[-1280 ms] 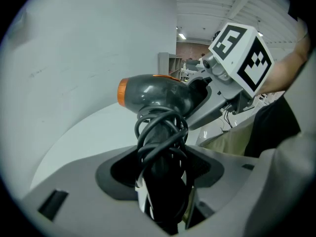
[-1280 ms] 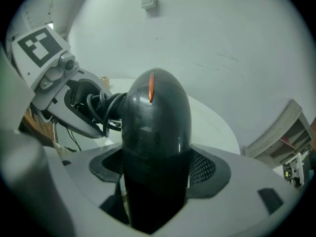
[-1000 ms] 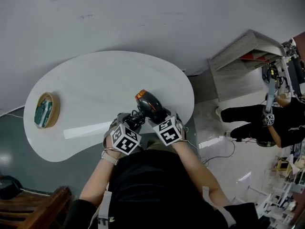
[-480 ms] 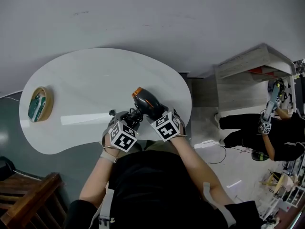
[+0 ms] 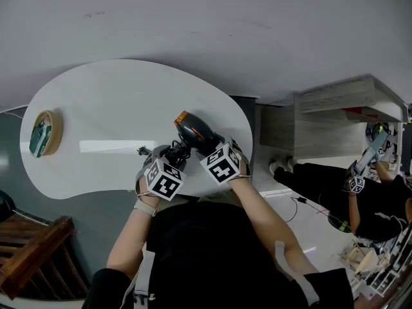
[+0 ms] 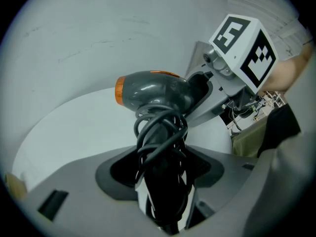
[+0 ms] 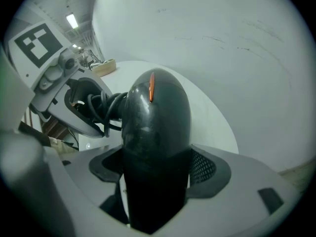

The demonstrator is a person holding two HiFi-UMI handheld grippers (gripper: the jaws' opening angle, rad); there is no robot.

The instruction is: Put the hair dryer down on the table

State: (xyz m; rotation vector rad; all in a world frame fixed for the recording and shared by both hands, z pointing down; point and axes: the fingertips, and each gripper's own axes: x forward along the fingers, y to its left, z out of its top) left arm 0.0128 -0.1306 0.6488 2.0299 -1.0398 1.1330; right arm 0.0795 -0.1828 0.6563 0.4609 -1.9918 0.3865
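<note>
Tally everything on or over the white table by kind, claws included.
hair dryer: 1
claws, left claw and right claw, both clamped on it: 2
round wooden dish: 1
green item in the dish: 1
Total: 5

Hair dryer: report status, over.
Left tongs shut on cord-wrapped handle of hair dryer; right tongs shut on its body. Dryer held over near edge of table, contact unclear. Small dish far left, out of the way.
</note>
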